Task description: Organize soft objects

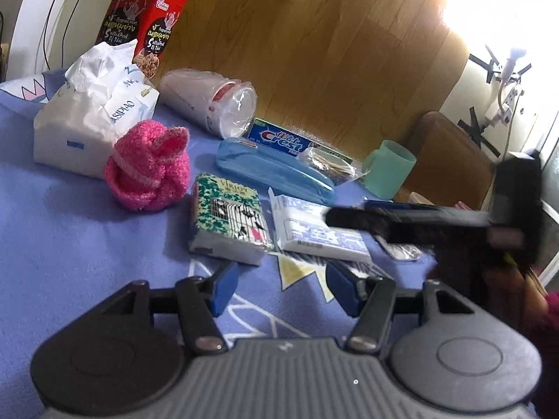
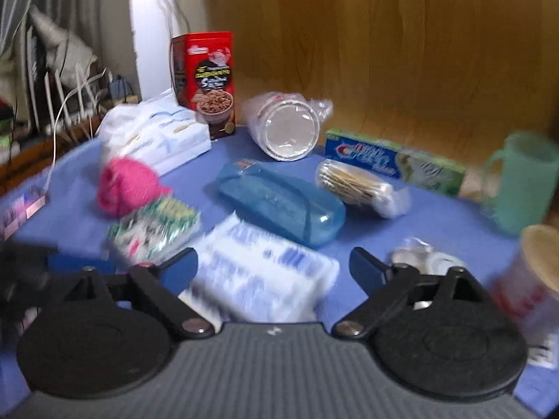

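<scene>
Two grippers, both empty; the left gripper [image 1: 283, 288] part-open over the blue cloth, the right gripper [image 2: 274, 267] wide, straddling the white tissue pack [image 2: 258, 276] without pressing; reaching step, I judge; next, close squarely; the pink knitted ball [image 1: 148, 169] waits beside the green pack [image 1: 229, 218].

You have the tissue pack [image 1: 229, 220] left of the wipes pack [image 1: 321, 230], the toothbrush case [image 1: 272, 171] behind both.

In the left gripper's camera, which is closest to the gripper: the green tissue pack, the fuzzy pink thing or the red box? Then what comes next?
1. Green tissue pack, just ahead of the left gripper.
2. Fuzzy pink thing, farther left.
3. Red box, far back left.
</scene>
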{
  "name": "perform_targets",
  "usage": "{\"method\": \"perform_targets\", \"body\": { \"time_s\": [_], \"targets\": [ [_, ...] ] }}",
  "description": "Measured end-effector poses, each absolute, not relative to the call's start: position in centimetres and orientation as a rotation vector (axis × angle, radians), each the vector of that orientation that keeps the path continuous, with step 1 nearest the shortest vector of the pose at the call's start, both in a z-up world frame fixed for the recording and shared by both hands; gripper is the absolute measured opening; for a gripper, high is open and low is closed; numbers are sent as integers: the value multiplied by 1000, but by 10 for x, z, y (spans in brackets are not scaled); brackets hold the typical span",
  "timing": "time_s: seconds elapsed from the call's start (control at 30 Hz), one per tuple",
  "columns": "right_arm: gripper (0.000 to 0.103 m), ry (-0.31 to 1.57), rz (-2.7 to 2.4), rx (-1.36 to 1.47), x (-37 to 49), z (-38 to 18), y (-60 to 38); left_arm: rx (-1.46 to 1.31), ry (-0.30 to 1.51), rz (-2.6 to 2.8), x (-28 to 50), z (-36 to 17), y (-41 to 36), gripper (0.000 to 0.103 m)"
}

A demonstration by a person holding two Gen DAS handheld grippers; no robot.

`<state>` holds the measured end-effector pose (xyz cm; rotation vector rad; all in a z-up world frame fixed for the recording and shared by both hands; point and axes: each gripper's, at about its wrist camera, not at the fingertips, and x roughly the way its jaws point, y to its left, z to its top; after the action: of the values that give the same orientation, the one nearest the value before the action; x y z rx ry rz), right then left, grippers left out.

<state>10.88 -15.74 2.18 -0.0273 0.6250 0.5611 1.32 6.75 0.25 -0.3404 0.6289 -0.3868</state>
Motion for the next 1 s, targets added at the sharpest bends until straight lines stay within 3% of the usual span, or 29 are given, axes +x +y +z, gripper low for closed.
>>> {"method": "perform_targets", "body": {
  "time_s": [0.2,0.37,0.4,0.53,0.67,0.77,1.0],
  "targets": [
    [93,765,616,56,139,8,-154,-356,619,-392,13,1,69,60],
    [73,773,668,47,114,12,-157,-387,613,-390,13,-1,74,60],
    [73,775,684,45,104,13,-158,-401,611,-390,13,-1,76,60],
    [75,755,694,36,72,15,-157,-449,615,-392,15,-4,83,60],
    [93,722,657,58,56,18,-155,-474,617,-392,16,-5,86,60],
    [99,695,682,36,53,19,-143,-483,618,-395,16,-6,87,60],
    [101,716,632,-152,67,3,-115,-487,620,-399,16,-6,88,60]
  ]
}}
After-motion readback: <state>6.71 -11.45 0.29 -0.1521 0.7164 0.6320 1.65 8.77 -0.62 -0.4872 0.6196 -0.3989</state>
